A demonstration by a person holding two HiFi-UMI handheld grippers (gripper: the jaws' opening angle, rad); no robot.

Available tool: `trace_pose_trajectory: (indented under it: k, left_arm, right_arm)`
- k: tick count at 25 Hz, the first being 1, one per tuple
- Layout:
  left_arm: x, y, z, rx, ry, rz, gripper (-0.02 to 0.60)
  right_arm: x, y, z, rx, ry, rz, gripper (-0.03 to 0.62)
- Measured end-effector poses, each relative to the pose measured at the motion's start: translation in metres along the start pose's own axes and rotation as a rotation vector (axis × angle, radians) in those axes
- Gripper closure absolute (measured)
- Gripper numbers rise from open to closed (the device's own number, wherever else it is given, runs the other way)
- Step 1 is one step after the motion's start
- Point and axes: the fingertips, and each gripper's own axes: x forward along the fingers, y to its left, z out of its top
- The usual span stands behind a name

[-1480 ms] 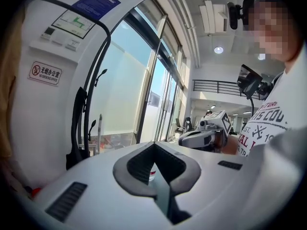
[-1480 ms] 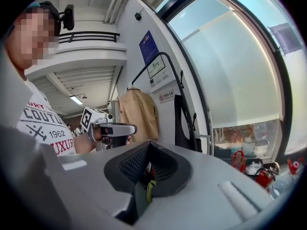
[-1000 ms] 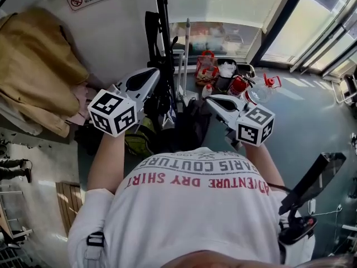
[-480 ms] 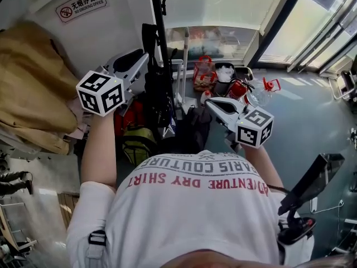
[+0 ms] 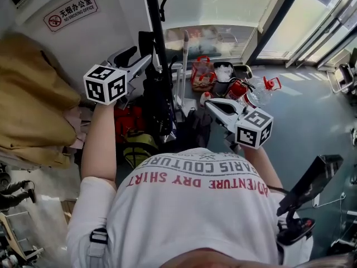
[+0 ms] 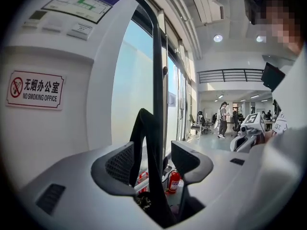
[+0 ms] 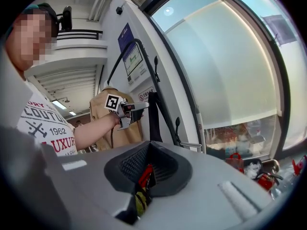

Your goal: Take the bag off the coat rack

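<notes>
Left gripper (image 6: 153,162), whose jaws have just been opening wide, is bracketing the unpinched strap (image 6: 142,138) of the bag (image 5: 159,105) hanging on the coat rack (image 6: 158,71), likely readying a grasp; right gripper (image 7: 149,150) is idling beside it, jaws together.

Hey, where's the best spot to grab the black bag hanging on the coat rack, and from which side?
Probably best is the strap, near the top of its loop beside the rack pole. It is a thin upright band, easy to pinch. Come in level from the near side: the left hand-held gripper, whose jaws have just been opening, straddles it without pressing.
</notes>
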Motion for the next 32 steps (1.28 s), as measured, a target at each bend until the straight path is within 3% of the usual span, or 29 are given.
trace_pose_trajectory:
  k: [3, 9, 10, 12, 14, 24, 32]
  left_arm:
    - [0.008, 0.001, -0.001, 0.003, -0.017, -0.017, 0.357]
    - [0.026, -0.003, -0.012, 0.003, 0.051, -0.059, 0.363]
    - [0.026, -0.002, -0.014, 0.002, 0.054, -0.05, 0.386]
    - [0.026, 0.001, -0.017, 0.004, 0.05, -0.027, 0.529]
    - [0.027, 0.0, -0.016, 0.007, 0.042, -0.021, 0.56]
    - [0.024, -0.002, -0.014, -0.029, 0.032, -0.025, 0.572]
    - [0.017, 0.001, 0.012, -0.054, -0.039, -0.001, 0.574]
  right_arm:
    - [0.003, -0.004, -0.005, 0.011, 0.002, -0.009, 0.592]
    - [0.006, -0.007, -0.003, 0.015, -0.012, -0.023, 0.592]
    - [0.007, -0.007, -0.003, 0.016, -0.011, -0.023, 0.592]
    - [0.008, -0.007, -0.003, 0.017, -0.009, -0.024, 0.592]
    - [0.009, -0.007, -0.001, 0.016, -0.013, -0.023, 0.592]
    - [0.011, -0.005, -0.007, 0.024, -0.016, -0.013, 0.592]
    - [0.007, -0.011, -0.012, 0.037, -0.008, -0.027, 0.592]
